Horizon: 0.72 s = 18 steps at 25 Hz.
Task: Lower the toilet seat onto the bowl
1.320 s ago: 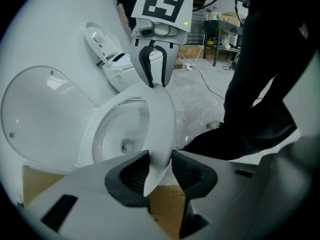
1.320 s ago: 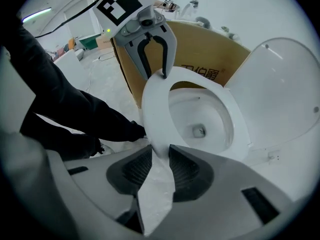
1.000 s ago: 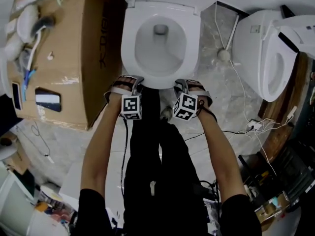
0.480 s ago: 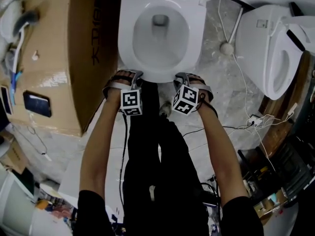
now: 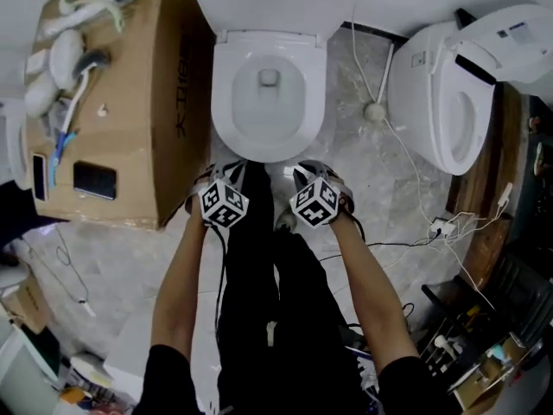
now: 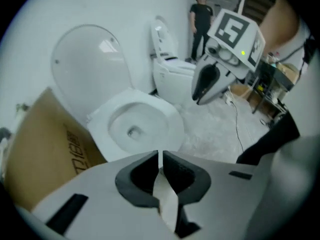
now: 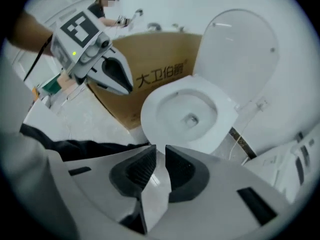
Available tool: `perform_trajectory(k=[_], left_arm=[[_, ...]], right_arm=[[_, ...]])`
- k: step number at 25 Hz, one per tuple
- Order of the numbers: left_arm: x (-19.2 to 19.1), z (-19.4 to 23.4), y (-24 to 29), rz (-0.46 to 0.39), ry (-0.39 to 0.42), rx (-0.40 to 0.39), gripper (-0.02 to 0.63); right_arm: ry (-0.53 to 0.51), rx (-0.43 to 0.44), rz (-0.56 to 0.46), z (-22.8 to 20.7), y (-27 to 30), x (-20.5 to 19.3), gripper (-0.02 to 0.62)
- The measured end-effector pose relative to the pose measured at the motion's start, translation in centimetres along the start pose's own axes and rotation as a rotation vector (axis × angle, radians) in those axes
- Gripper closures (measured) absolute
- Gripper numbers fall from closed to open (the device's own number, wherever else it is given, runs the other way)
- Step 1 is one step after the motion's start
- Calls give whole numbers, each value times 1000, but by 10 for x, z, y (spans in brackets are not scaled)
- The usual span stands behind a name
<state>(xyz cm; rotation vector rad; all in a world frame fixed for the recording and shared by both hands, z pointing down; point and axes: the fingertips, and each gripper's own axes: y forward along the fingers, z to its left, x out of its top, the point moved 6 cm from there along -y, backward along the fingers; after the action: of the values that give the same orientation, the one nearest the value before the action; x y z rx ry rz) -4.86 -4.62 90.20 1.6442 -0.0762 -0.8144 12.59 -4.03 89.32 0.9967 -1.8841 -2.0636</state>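
Observation:
The white toilet seat [image 5: 225,111] lies flat on the bowl, and the lid [image 6: 90,59] stands upright against the wall behind it. Both grippers hover side by side just in front of the bowl's front rim, touching nothing. My left gripper [image 5: 226,171] is closing, its jaws down to a thin slit with nothing between them [image 6: 160,156]. My right gripper [image 5: 304,173] is closing too, with a narrow empty gap [image 7: 160,151]. The seat ring [image 7: 160,104] is apart from both.
A big cardboard box [image 5: 130,145] with a phone and brushes on top stands left of the toilet. A second toilet [image 5: 441,102] stands at the right, with cables [image 5: 432,227] on the marble floor. A person [image 6: 201,19] stands far back.
Both grippers have drawn slightly back from the bowl's front rim and closer together, and their marker cubes have tilted. The seat lies flat throughout.

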Motion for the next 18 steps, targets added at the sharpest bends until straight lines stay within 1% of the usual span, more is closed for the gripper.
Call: perform_trajectory(k=[2,5,8,11,14,16,18], left_arm=[[25,-6,-64,-107,-88,86,572],[60,-14,-169,-266,-204,193,577],[94,-21,-267,-421,-318,276,581],[122,-25,-342,-562,-415,327,583],[136,-39,-411,-657,-491,341,583],[147,-47,-451,-712,-500,362,583],[156,-57,-489,-772,-470,361,583]], right_arm=[[119,-50,-115,4,-61,16,529],[284,-128,-281,12,-156,41,545],[392,-179,-412,20,-244,63,548],[443,-217,-529,22,-317,80,554],[443,-272,-613,39,-386,93,558],[448,-325,-667,48,-425,99,559],[474,-356,-725,63,-458,105,559]])
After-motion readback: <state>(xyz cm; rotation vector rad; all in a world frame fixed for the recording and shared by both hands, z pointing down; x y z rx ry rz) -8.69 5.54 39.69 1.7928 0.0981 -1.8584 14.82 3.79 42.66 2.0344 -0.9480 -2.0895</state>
